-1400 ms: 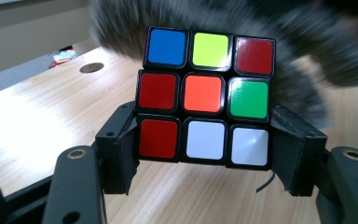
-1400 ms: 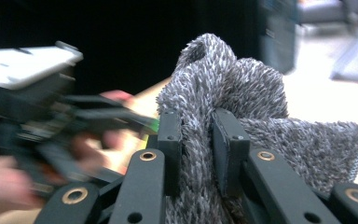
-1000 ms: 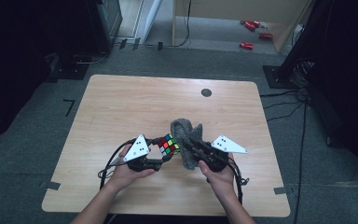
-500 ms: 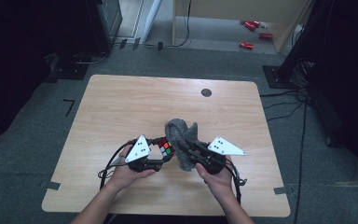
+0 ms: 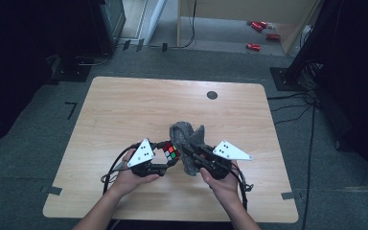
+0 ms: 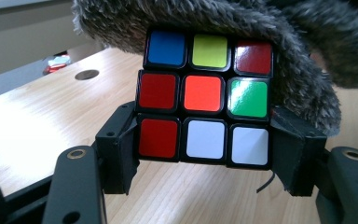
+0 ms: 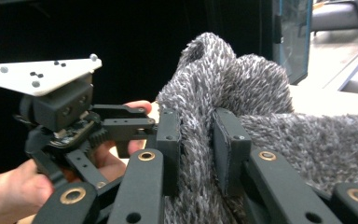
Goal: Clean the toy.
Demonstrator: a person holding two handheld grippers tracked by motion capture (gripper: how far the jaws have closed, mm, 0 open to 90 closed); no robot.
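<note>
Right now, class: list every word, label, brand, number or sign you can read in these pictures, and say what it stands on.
No readable text.
Cube, held in the left gripper: plain coloured stickers, no logo.
Cloth, in the right gripper: no tag visible.
Grey plate: dark dots, no characters.
Red things on the floor: too small to read.

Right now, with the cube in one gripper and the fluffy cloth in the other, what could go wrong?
1. The left gripper clamps the Rubik's cube only at its bottom row, so rubbing might twist a layer or tip it out.
2. The right gripper pinches just a fold of the grey fluffy cloth; it may slip free.
</note>
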